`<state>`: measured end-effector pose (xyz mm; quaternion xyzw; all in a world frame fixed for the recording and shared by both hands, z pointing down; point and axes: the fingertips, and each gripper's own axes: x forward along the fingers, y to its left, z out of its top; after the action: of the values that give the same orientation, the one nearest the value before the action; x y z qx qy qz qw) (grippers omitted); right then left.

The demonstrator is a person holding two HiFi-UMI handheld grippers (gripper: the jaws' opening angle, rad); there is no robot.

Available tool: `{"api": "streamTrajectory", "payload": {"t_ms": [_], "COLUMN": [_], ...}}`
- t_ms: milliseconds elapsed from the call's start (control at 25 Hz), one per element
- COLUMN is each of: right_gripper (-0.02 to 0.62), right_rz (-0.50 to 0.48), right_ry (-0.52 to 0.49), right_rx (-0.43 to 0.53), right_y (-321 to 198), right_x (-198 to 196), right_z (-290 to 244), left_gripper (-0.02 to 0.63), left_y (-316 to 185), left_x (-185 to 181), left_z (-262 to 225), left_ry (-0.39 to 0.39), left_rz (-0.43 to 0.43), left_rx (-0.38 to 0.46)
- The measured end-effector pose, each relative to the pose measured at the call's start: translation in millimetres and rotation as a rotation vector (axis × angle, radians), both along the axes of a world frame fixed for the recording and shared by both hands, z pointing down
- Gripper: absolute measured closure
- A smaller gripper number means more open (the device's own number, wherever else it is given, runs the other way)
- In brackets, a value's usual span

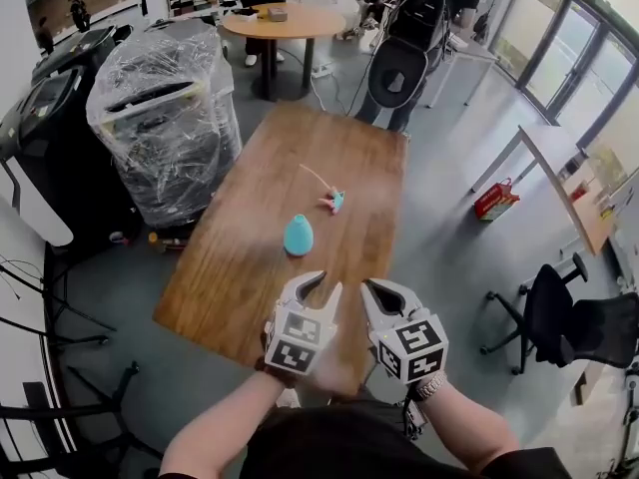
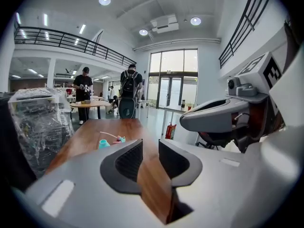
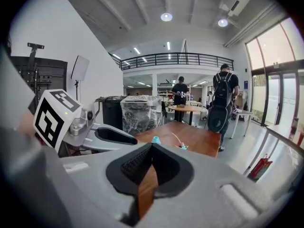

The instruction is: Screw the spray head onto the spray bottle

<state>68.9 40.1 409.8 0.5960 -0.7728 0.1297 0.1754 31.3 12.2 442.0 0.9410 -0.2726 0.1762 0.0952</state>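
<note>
- The teal spray bottle (image 1: 298, 235) stood mid-table (image 1: 250, 277), at 11 o'clock from my left gripper (image 1: 325, 285) and well apart from it. The spray head (image 1: 332, 202) lay near the bottle, at its 1 o'clock.
- The left jaws were slightly spread with nothing between them. The right gripper (image 1: 370, 287) was pressed together, empty.
- Both hovered over the table's near edge, and bare wood surrounded the bottle.

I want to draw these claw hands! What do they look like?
Both the left gripper and the right gripper are smooth light-grey plastic claws with two curved jaws. Inside are black ribbed pads. Each carries a white cube with black square markers. The person wears a dark top and a band on the right wrist.
</note>
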Motion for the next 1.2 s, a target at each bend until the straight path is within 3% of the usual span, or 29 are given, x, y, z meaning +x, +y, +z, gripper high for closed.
{"api": "streamTrajectory", "payload": {"t_ms": [320,640,880,1200], "right_gripper": [0.601,0.601,0.601,0.601], "right_rz": [-0.122,-0.225,-0.254,-0.28], "right_ry": [-0.018,-0.056,-0.075,-0.086], "right_rx": [-0.052,-0.138,-0.179,-0.206], "right_y": [-43,-76,-93,-111], "right_x": [54,95,118,133], "right_z": [36,83,103,117], "left_gripper": [0.482,0.472,0.462,0.46], "left_y": [-67,-147,-199,-229], "left_x": [65,104,116,118], "left_z": [57,116,158,201], "left_ry": [-0.084,-0.175,-0.242,-0.304], "left_rz": [-0.115,-0.236,-0.31,-0.363], "left_rx": [-0.064,-0.129,-0.169,-0.223]}}
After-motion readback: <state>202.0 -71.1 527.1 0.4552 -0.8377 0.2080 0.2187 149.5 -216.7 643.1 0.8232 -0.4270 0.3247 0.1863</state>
